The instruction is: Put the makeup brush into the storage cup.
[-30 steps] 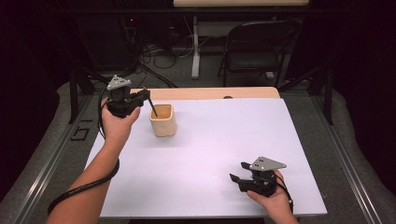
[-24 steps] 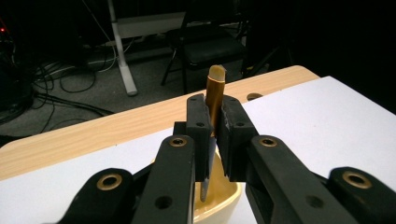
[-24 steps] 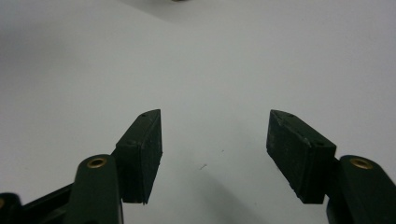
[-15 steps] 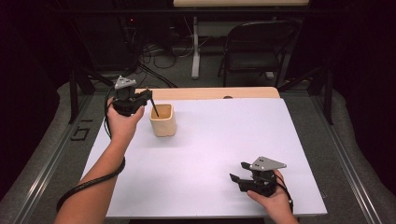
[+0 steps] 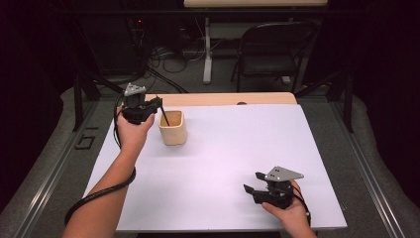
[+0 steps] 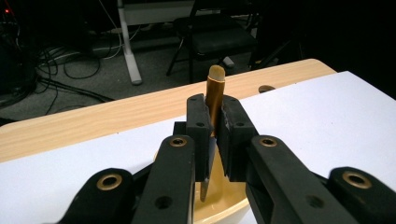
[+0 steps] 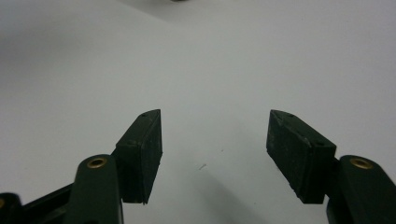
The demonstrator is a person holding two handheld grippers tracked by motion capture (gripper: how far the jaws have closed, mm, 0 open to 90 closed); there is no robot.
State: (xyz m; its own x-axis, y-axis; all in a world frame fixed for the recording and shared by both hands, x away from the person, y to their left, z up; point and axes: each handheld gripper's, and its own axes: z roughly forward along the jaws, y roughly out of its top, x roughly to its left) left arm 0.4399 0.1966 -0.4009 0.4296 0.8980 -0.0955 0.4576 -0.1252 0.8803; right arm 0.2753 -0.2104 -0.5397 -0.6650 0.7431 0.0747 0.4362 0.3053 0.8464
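Brush-like dark stick with an amber, pale-tipped end — clamped between the pads of the left gripper — hangs with its lower end inside the small cream-coloured, square-shouldered cup, which stands on the white table sheet just beyond and below that gripper's jaws. In the left gripper view the stick rises between the two black pads and its dark lower part dips toward the glossy tan hollow of the cup.

The step in hand looks like lowering the stick into the cup. To do it well, the person should keep the stick near upright and centred over the opening, come down slowly, and loosen the grip only once the tip rests on the bottom — a tilted shaft could lever against the rim and tip the light cup over.

The right gripper rests well apart on the sheet, jaws spread with nothing between them.

Hard to make out: whether the tip already touches the cup's floor, what the cup contains, and what kind of tool the stick really is. The gripper's own arms cover most of the cup's rim.
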